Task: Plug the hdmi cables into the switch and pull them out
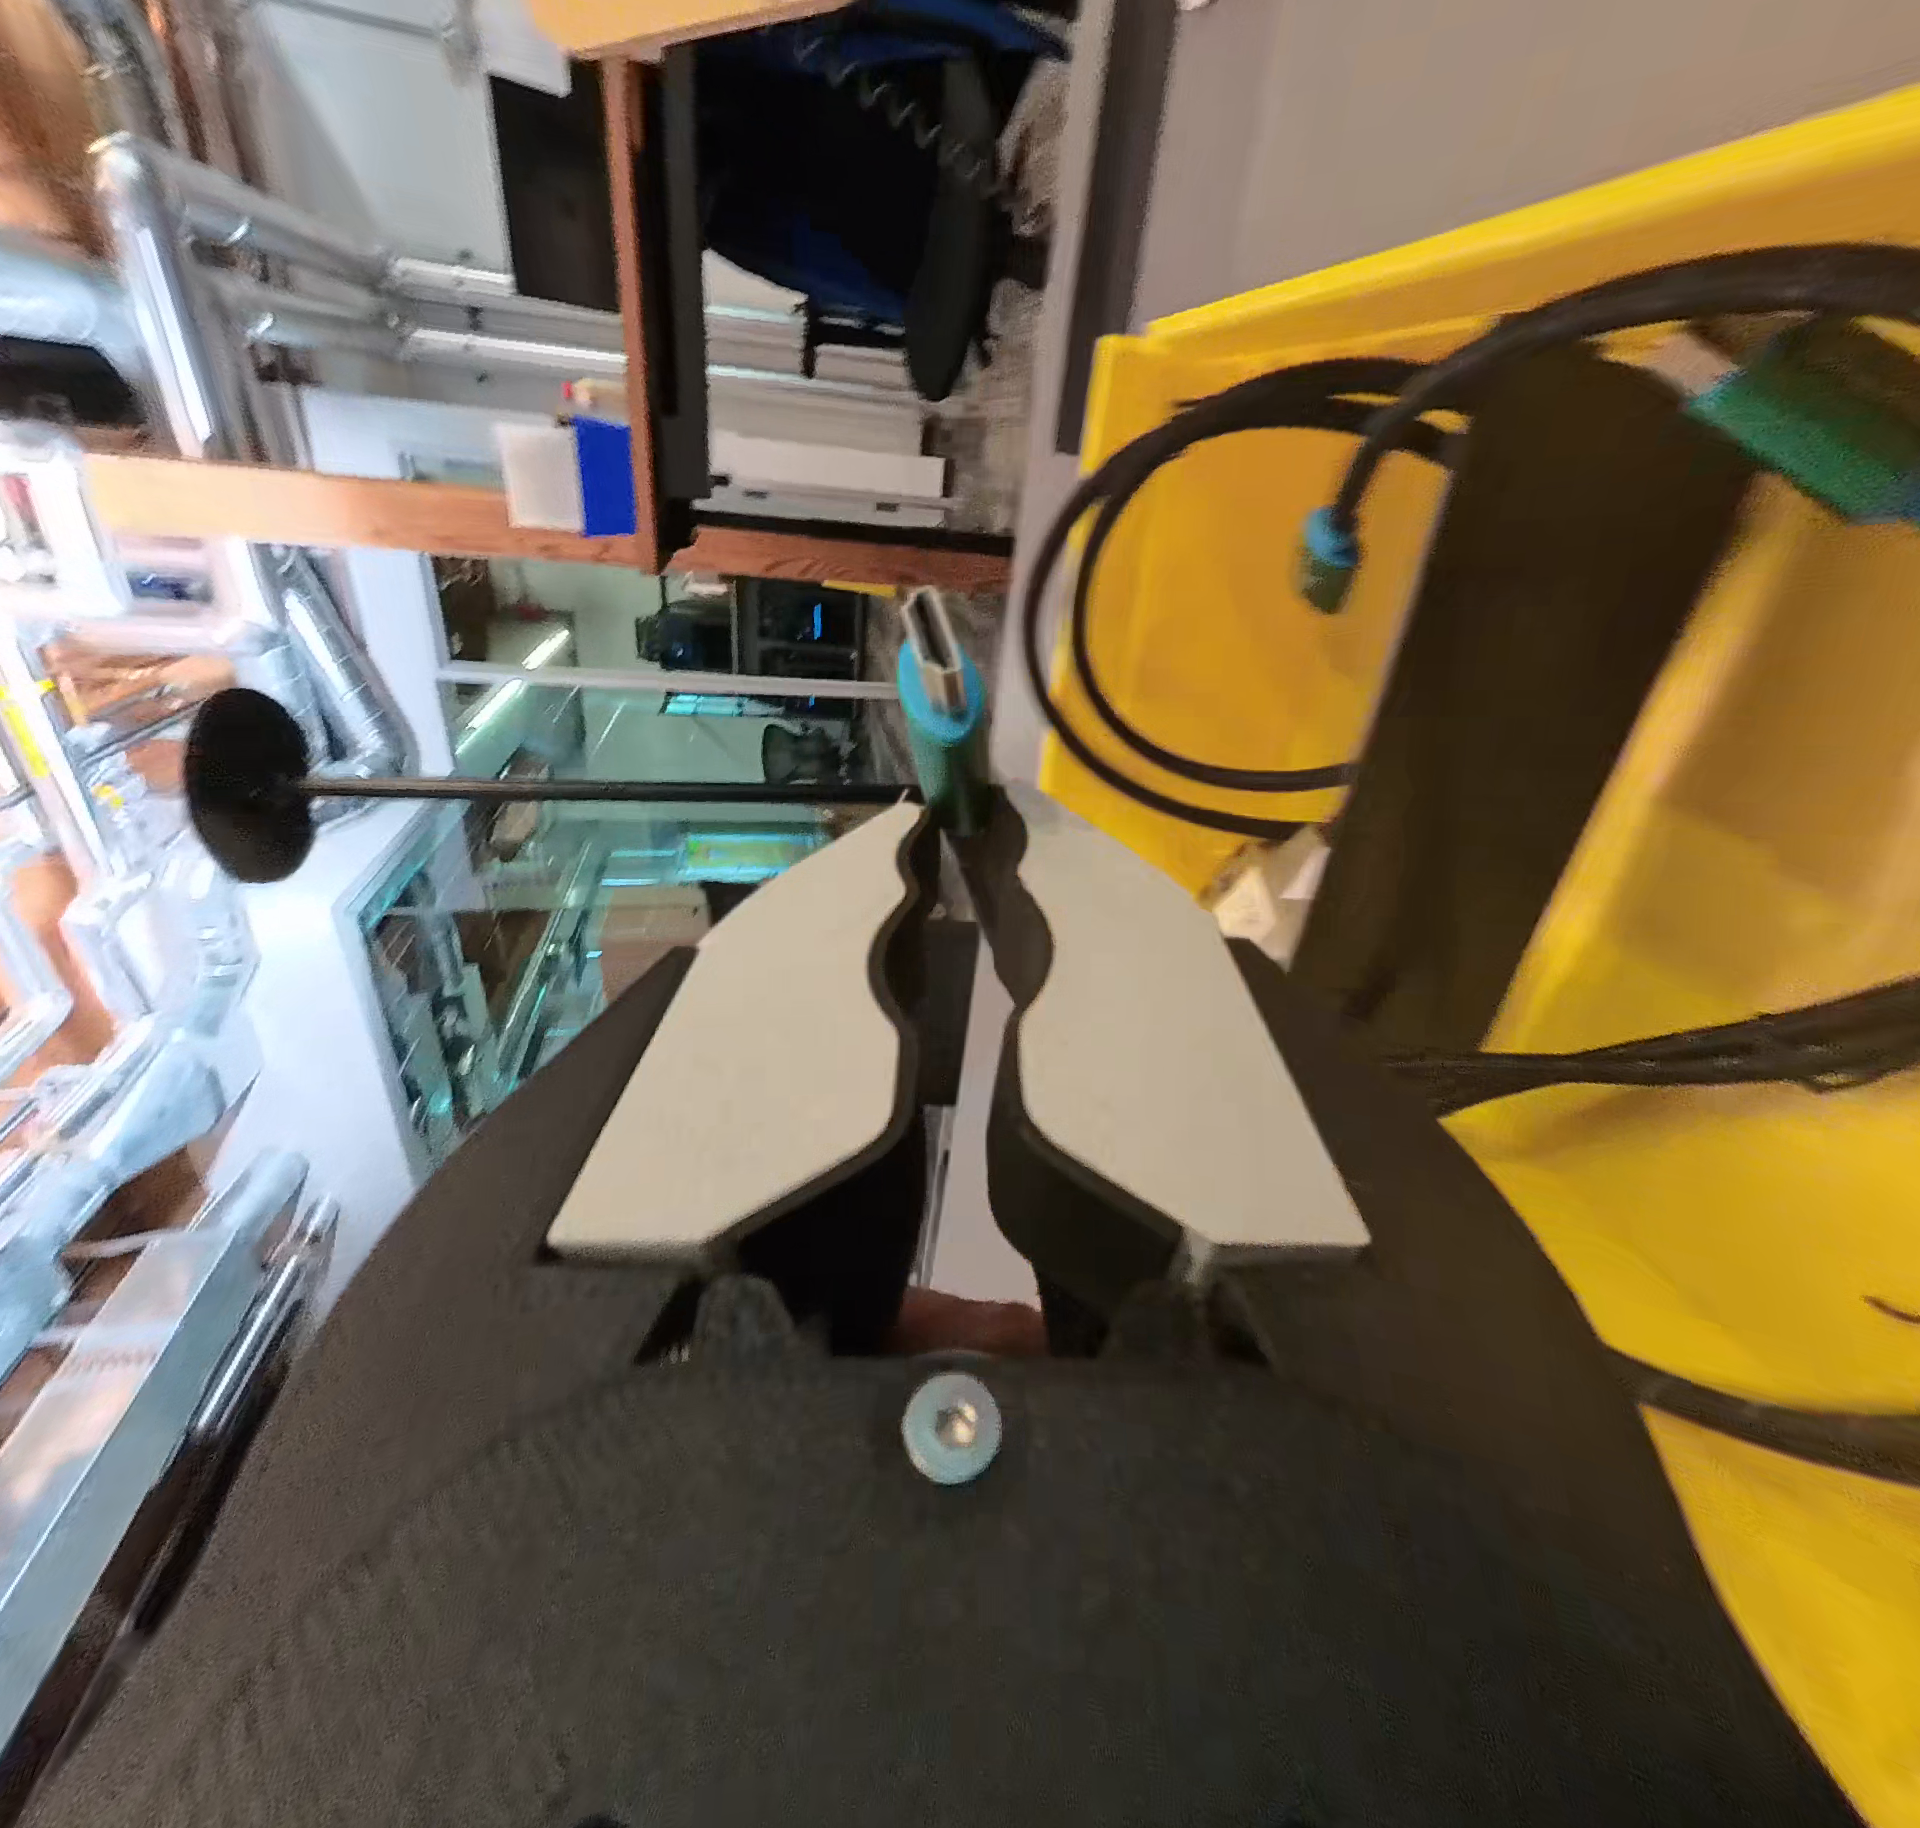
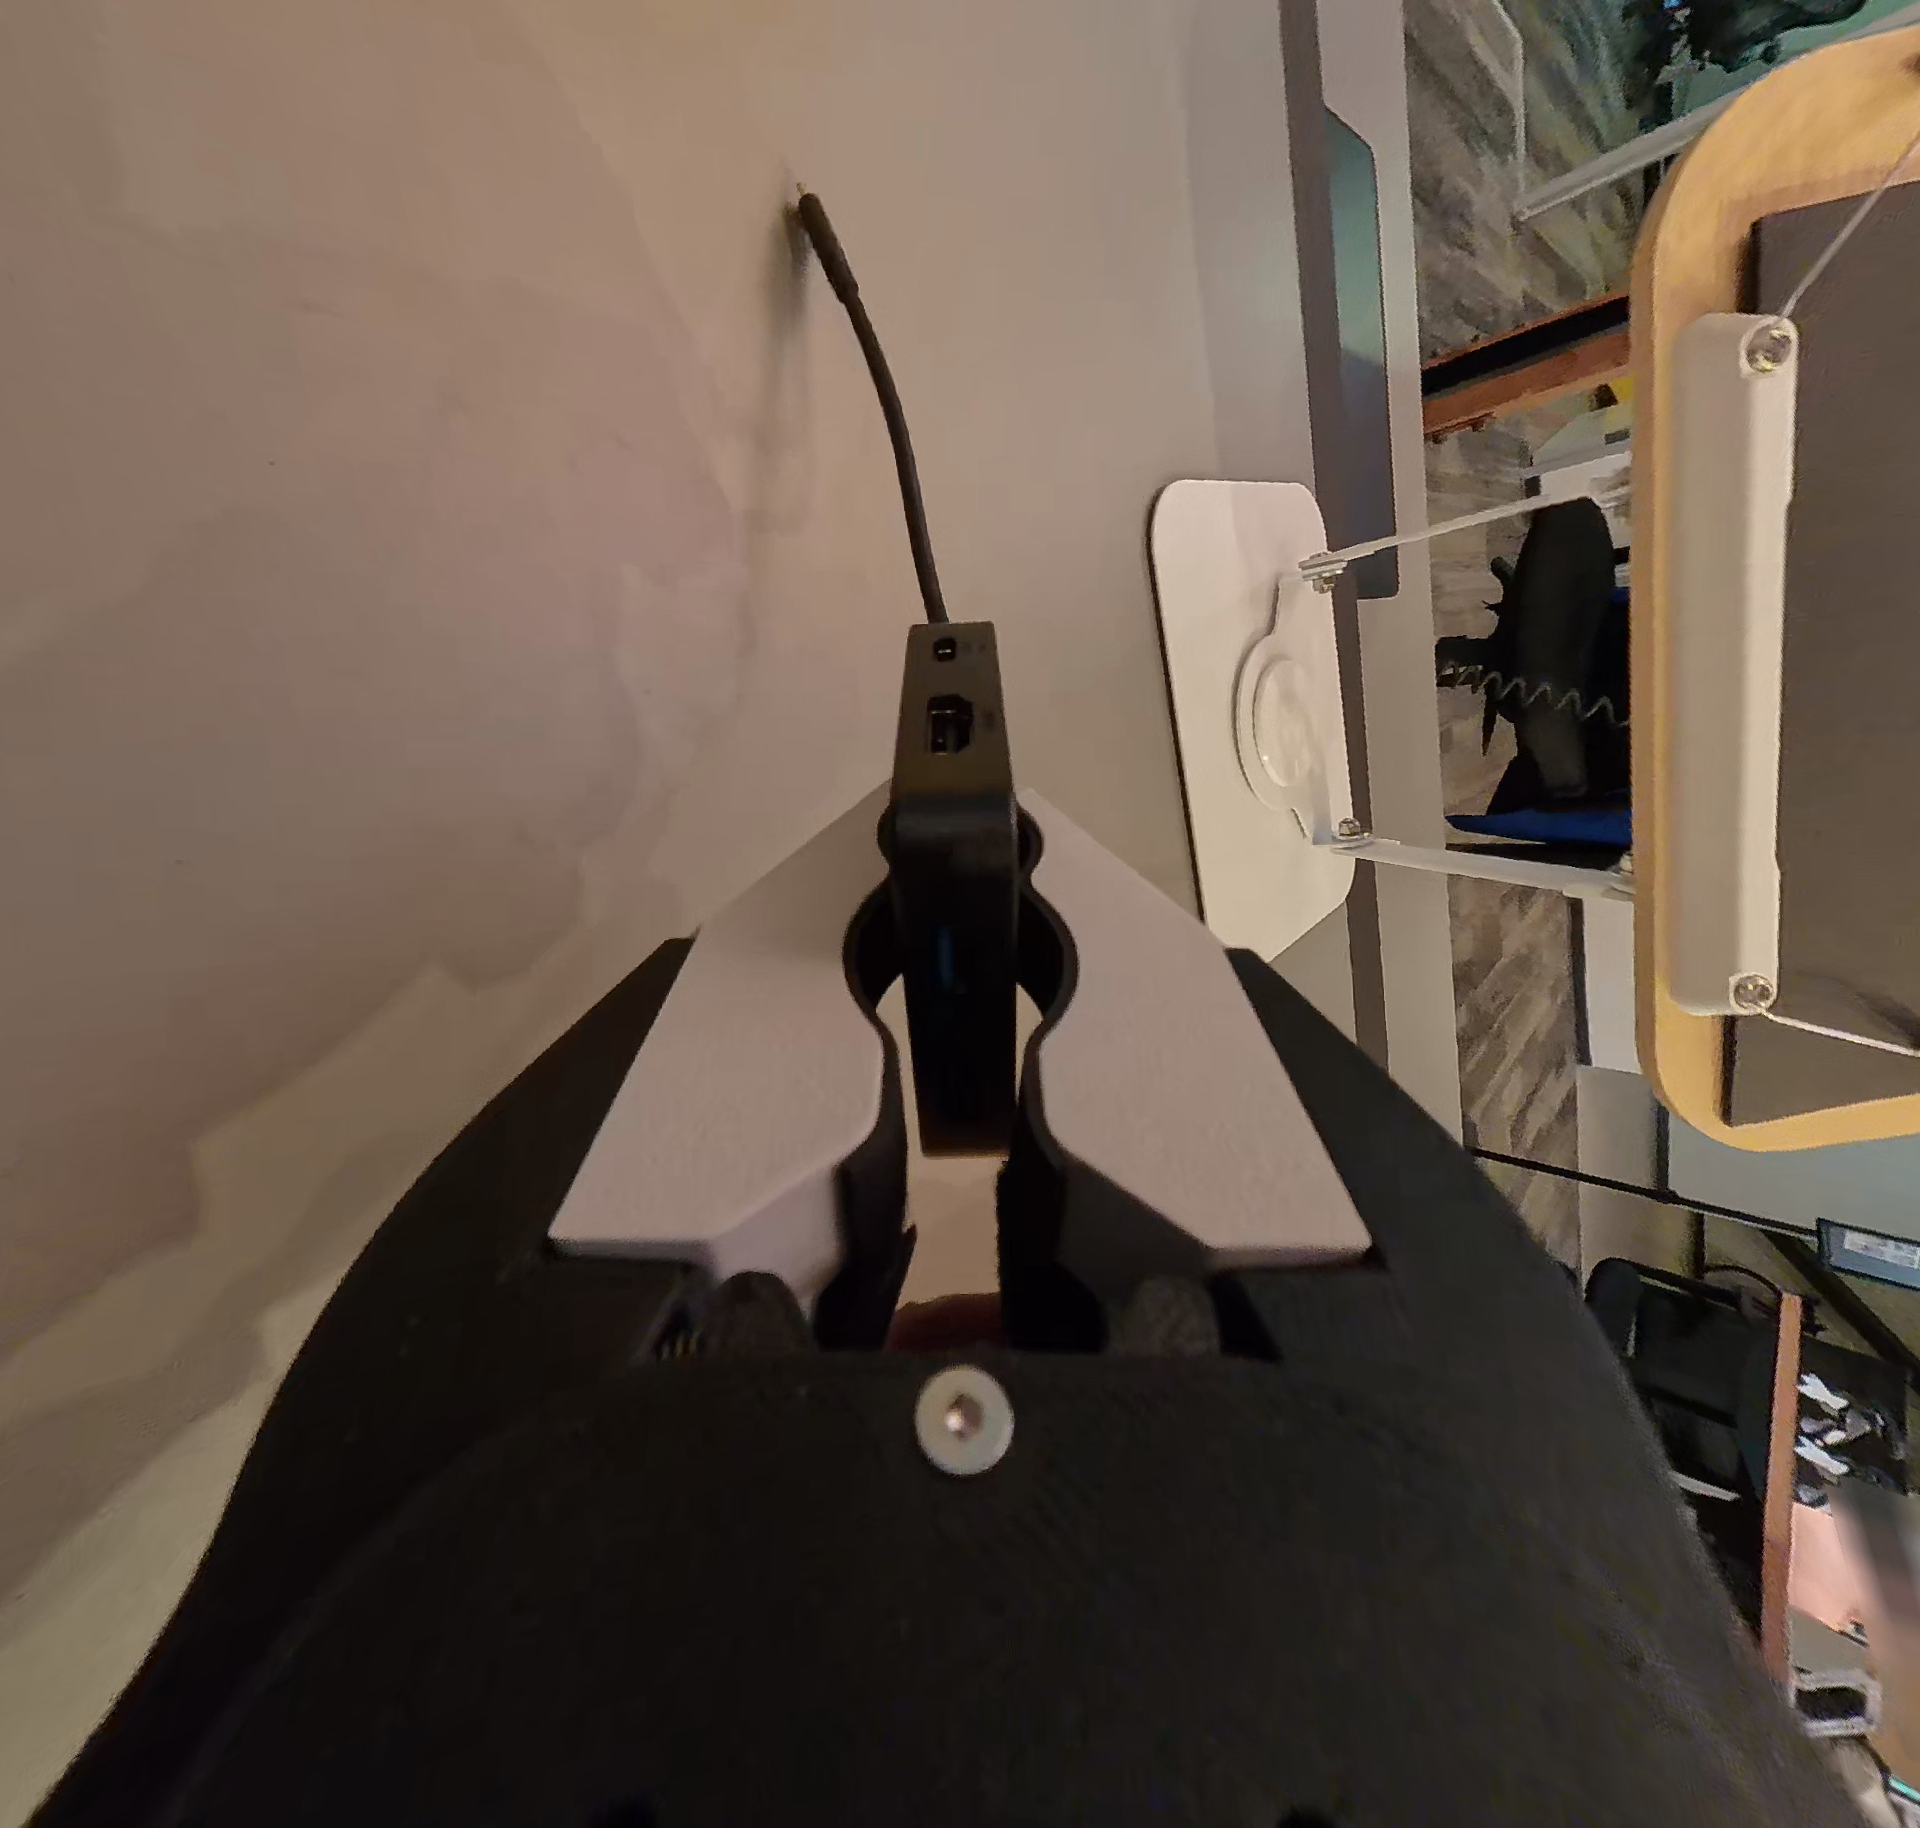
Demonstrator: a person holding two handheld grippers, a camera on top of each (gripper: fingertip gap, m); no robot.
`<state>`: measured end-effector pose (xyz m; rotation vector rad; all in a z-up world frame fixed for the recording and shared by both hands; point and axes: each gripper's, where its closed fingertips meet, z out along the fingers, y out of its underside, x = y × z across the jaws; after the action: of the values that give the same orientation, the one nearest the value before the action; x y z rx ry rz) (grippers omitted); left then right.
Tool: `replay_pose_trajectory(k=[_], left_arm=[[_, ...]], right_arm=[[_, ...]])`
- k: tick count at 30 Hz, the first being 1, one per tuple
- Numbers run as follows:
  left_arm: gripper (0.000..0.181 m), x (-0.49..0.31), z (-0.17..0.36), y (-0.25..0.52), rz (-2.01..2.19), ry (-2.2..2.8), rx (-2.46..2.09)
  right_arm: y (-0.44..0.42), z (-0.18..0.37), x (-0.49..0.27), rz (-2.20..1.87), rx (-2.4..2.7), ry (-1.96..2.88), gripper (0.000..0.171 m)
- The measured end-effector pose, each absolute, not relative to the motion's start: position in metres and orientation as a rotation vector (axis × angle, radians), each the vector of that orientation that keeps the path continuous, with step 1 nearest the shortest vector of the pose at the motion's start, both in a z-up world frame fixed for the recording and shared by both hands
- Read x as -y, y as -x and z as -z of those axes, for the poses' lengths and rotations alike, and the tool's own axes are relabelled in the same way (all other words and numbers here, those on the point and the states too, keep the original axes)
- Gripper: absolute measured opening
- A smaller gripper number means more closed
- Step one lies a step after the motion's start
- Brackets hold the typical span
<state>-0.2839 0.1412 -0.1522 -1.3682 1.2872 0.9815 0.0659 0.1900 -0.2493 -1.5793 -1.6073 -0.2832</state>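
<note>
Near, in the left wrist view: left gripper [image 1: 961, 822] with fingers [image 1: 790, 1030] drawn narrow, pinching an HDMI plug [image 1: 940, 713] at the very tips. Teal-green shell, metal connector bare and pointing away, unplugged. Beyond it to the right, black cable [image 1: 1143, 739] looping over a yellow surface [image 1: 1714, 1259], with a second teal plug [image 1: 1327, 557] hanging free on that loop. Farther off, blurred shelving and a wooden desk.

Near, in the right wrist view: right gripper [image 2: 954, 843] with fingers [image 2: 769, 1051] closed on the switch [image 2: 954, 843], a slim black box held edge-on, one end reaching past the tips. One HDMI port [image 2: 948, 724] open on the facing edge, empty. A thin black lead [image 2: 894, 407] curving from the far end toward a pale wall.

Likely risks from here: plug held only at the fingertips, so prone to pivoting or slipping under insertion force; a tilted or flipped connector likely to jam against the port rim; switch gripped across thin faces, apt to rotate if pushed off-axis; trailing cable loop liable to drag the plug sideways. Neither gripper visible in the other's view, so alignment between plug and port impossible to judge.
</note>
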Motion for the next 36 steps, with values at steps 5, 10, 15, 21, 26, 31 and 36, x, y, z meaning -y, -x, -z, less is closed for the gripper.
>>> replay_pose_trajectory(k=[5,10,15,21,26,31,36], left_arm=[[0.007,-0.15,0.09,0.298,-1.054,1.354,-1.121],[0.007,-0.153,0.044,0.307,-1.116,1.323,-1.041],[0.008,-0.153,0.012,0.282,-1.109,1.333,-1.017],[0.009,-0.163,0.01,0.183,-0.995,1.346,-1.119],[0.007,-0.175,0.069,0.095,-0.868,1.392,-1.275],[0.007,-0.18,0.127,0.056,-0.803,1.426,-1.365],[0.007,-0.181,0.154,0.052,-0.785,1.422,-1.389]], right_arm=[[-0.066,0.228,-0.193,0.222,1.498,1.537,0.011],[-0.068,0.211,-0.191,0.179,1.438,1.484,0.011],[-0.071,0.201,-0.192,0.178,1.4,1.476,0.012],[-0.085,0.199,-0.198,0.203,1.347,1.547,0.012],[-0.112,0.227,-0.209,0.45,1.442,1.641,0.012],[-0.117,0.284,-0.202,0.555,1.658,1.738,0.013],[-0.111,0.316,-0.181,0.497,1.81,1.867,0.038]])
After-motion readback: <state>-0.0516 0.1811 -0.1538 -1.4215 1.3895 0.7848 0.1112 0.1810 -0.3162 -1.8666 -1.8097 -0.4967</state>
